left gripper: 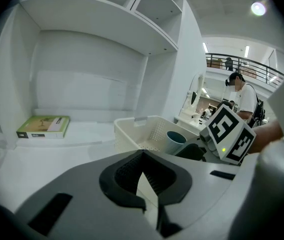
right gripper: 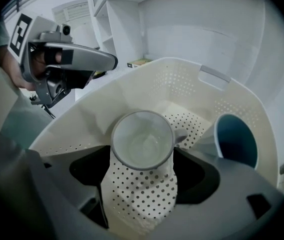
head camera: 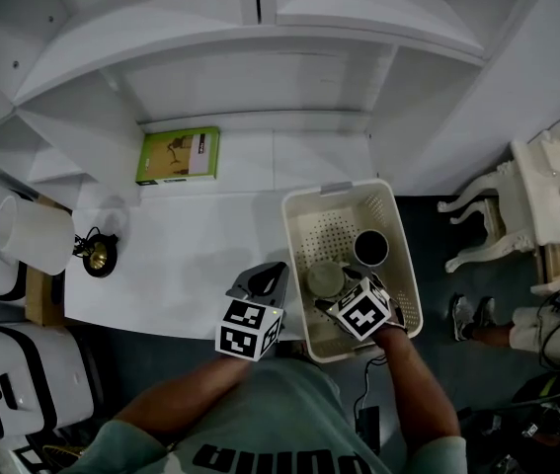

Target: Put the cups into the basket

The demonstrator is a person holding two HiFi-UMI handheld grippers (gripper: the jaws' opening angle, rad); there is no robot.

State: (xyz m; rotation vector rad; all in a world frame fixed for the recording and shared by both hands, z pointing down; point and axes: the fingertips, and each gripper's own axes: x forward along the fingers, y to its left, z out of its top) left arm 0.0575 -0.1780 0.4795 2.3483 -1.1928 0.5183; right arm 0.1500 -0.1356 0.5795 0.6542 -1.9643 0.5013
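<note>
Cups are both inside the basket (head camera: 291,245): the pale cup (right gripper: 143,140) stands upright with its mouth open, and the blue cup (right gripper: 234,141) stands beyond it, to its right, towards the far right corner. The right gripper (right gripper: 143,149) reaches down into the basket from the near side and grasps the pale cup. The cup sits right at the jaw tips, its rim meeting the dark pad on each side with no gap showing, and its handle points right, over the right jaw. Below the cup, between the spread jaws, the perforated basket floor shows. In the head view the pale cup (head camera: 326,279) lies just ahead of that gripper's marker cube (head camera: 363,312), and the blue cup (head camera: 369,248) stands apart from both. The left gripper (left gripper: 142,156) holds nothing; its jaws are clenched together at the tips, with only a thin pale wedge showing behind them. It is over the white table (head camera: 191,255), just beside the basket's left wall and outside it, and points towards the shelving; I cannot tell whether it touches the tabletop. A green book (head camera: 178,154) lies flat at the back of the table, well apart from the basket.
</note>
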